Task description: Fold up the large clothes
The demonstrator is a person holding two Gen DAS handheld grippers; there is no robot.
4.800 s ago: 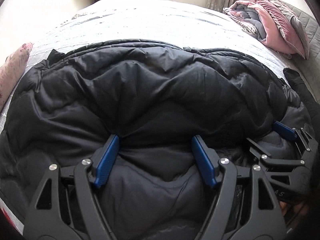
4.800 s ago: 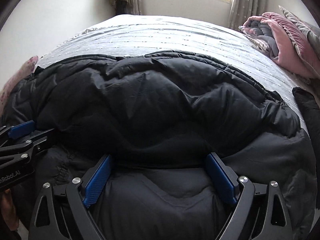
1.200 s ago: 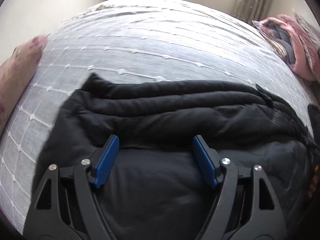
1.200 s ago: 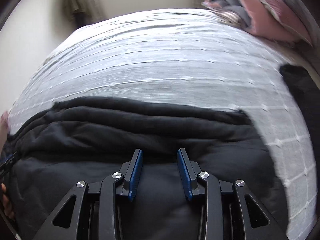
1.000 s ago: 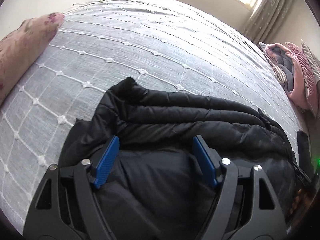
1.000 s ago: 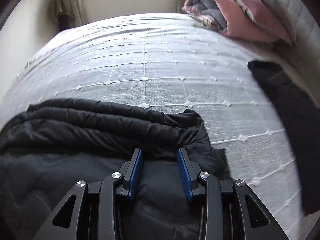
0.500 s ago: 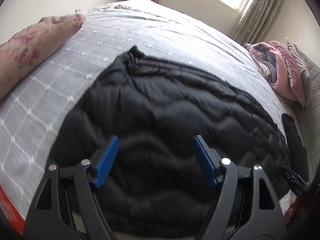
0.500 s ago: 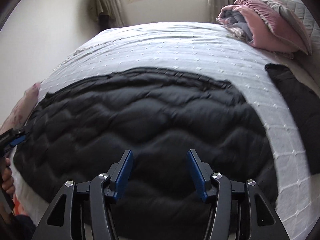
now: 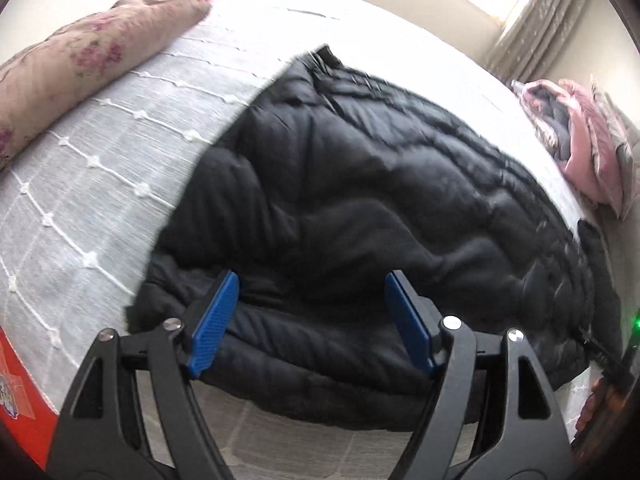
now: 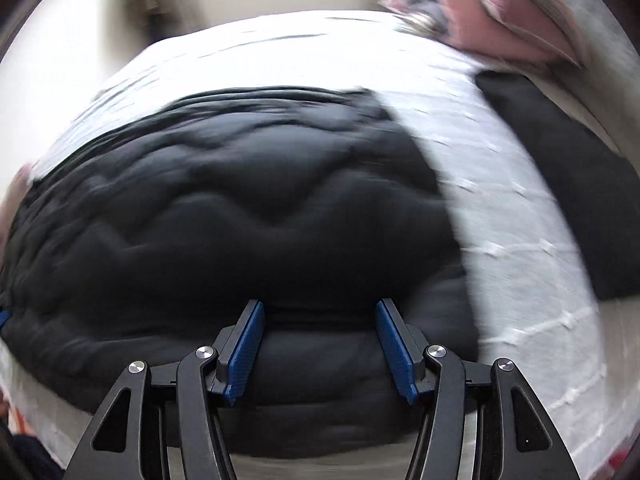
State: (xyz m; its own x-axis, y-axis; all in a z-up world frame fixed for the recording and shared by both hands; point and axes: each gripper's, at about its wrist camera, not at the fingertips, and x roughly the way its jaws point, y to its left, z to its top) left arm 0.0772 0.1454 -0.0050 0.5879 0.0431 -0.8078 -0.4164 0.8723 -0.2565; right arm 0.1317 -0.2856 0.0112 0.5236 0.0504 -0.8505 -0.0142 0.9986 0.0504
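Observation:
A black quilted puffer coat [image 9: 380, 200] lies folded on the white bed [image 9: 100, 184], its near edge hanging a little over the bed's front edge. It also fills the right wrist view [image 10: 240, 220], which is blurred. My left gripper [image 9: 312, 320] is open and empty, just above the coat's near left edge. My right gripper [image 10: 320, 340] is open and empty, over the coat's near right edge. The right gripper's tip and the holding hand show at the far right of the left wrist view [image 9: 612, 364].
A floral pillow [image 9: 80, 64] lies at the bed's left. A pink and grey pile of bedding [image 9: 588, 148] sits at the far right, also in the right wrist view [image 10: 480, 12]. A second black garment [image 10: 572, 176] lies on the bed's right. A red box edge [image 9: 24, 396] shows lower left.
The coat's near half was folded over. My right gripper, shut on it a second ago, has opened. Both grippers have pulled back toward the bed's near edge.

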